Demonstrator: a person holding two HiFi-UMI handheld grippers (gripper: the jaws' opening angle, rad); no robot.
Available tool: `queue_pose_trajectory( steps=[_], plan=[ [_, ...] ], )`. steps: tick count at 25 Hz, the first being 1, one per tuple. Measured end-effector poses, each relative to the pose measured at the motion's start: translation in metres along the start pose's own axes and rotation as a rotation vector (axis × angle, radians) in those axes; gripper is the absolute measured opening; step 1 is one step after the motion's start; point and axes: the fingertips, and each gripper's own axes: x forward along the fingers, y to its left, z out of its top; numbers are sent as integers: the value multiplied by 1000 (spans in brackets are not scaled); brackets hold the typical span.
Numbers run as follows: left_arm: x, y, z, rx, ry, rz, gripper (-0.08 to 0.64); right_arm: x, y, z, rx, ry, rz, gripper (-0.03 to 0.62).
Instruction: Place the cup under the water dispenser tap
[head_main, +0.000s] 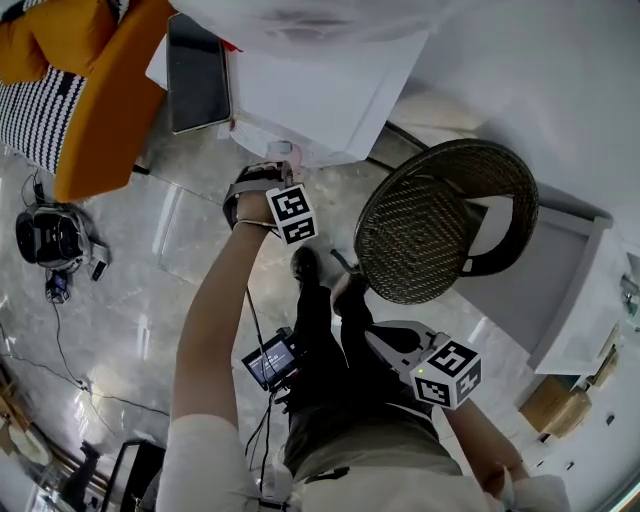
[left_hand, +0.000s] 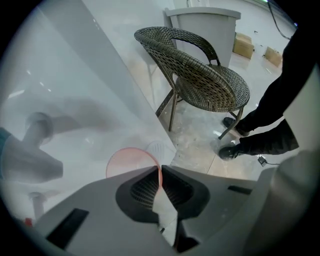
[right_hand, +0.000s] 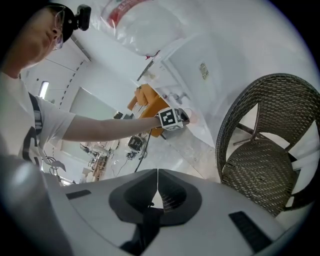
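Looking down from above, the left claw (head_main: 285, 165) is stretched out to the white water dispenser (head_main: 330, 90). The right claw (head_main: 380, 340) hangs close to the person's body. A wicker chair (head_main: 440, 220) stands just to the dispenser's right and an orange seat (head_main: 100, 90) to its left. A small machine (head_main: 50, 237) with trailing cables sits further off on the floor.

In the left gripper view, that claw is pinching the rim of a pale pink, see-through cup (left_hand: 127, 162), and the thin wall runs between the two pads. The cup hangs against the dispenser's white front, just beside a round drip grille (left_hand: 160, 149). A blurred spout (left_hand: 40, 127) off to the left looks like the tap, though I can't be sure. I'd say the cup is at the dispenser but not yet set down. Next it needs placing squarely beneath the spout before the pinch is let go. A wall that thin could buckle or tip.

In the right gripper view, the right claw is pressed together with nothing in it, aimed toward the outstretched arm. The chair fills the right side, close enough to crowd any sideways move.
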Motion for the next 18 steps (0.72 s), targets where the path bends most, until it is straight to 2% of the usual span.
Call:
queue_pose_trajectory(
  steps=[6, 13, 18],
  plan=[
    [4, 3, 3, 19, -6, -29, 64, 3, -4, 3, 6, -1, -3, 28],
    [3, 6, 4, 29, 5, -105, 65, 6, -4, 5, 14, 1, 1, 28],
    [4, 7, 3, 61, 0, -89, 66, 8, -5, 8, 18, -2, 3, 28]
  ],
)
